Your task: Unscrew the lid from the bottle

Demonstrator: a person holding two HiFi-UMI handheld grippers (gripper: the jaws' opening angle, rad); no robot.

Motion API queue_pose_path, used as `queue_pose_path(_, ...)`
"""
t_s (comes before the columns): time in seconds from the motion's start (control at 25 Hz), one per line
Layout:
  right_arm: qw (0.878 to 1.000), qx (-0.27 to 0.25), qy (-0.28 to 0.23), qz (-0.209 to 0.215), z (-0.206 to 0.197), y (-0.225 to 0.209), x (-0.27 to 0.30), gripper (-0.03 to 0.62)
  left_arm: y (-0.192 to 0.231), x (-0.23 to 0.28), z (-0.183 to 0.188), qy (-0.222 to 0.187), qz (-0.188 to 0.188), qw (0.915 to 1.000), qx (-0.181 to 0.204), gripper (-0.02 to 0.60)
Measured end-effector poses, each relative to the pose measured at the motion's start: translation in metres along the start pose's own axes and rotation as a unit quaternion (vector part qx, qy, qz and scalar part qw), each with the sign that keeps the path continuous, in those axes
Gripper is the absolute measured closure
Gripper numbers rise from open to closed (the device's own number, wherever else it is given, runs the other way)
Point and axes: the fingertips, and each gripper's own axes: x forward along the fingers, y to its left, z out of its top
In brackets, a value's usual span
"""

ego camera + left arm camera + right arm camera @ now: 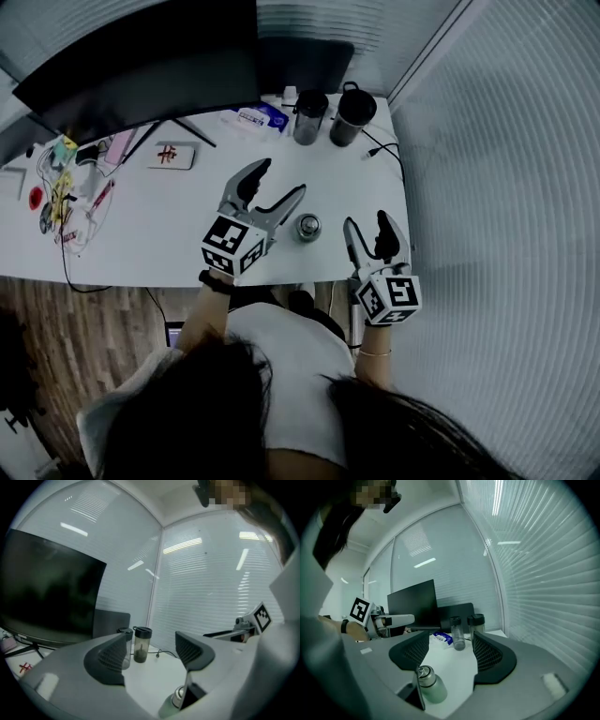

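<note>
A small pale-green bottle [307, 227] with a metallic lid stands upright on the white table [169, 225], near the front edge. My left gripper [281, 180] is open just left of it, and nothing sits between its jaws. My right gripper [367, 222] is open just right of it, also empty. In the left gripper view the bottle [174, 701] shows low at the right, partly hidden behind the right jaw, outside the gripper [150, 653]. In the right gripper view the bottle [430, 687] and its lid [423, 671] stand by the left jaw, untouched by the gripper [450, 651].
Two dark-lidded tumblers [310, 115] [352, 116] stand at the table's back with a cable [386, 150] beside them. A monitor [141, 66] fills the back left. A blue-white packet [258, 117], a white card [171, 156] and small clutter [61, 192] lie to the left. Blinds [506, 187] line the right.
</note>
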Motion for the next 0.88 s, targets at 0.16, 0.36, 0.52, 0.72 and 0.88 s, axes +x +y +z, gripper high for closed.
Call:
queue_pose_path(0.16,0.998,-0.009,0.013,0.066,0.009,-0.008,0.014,0.327,-0.002,-0.006,0.004,-0.012,0.060,0.9981,-0.008,0.225)
queue_pose_path(0.36,0.988,-0.022,0.023,0.150,0.014,0.002,0.025,0.326,-0.009,-0.031,0.004,-0.019,0.126,0.9918,-0.015,0.224)
queue_pose_path(0.52,0.980,-0.022,0.019,0.196,0.017,0.014,0.027,0.326,-0.017,-0.053,0.001,-0.020,0.157,0.9872,-0.020,0.224)
queue_pose_path(0.72,0.974,-0.024,0.010,0.224,0.024,0.026,0.026,0.326,-0.024,-0.066,0.001,-0.023,0.162,0.9863,-0.020,0.224)
queue_pose_path(0.88,0.973,-0.023,0.016,0.229,0.022,0.034,0.029,0.327,-0.026,-0.075,0.004,-0.028,0.159,0.9868,-0.014,0.224)
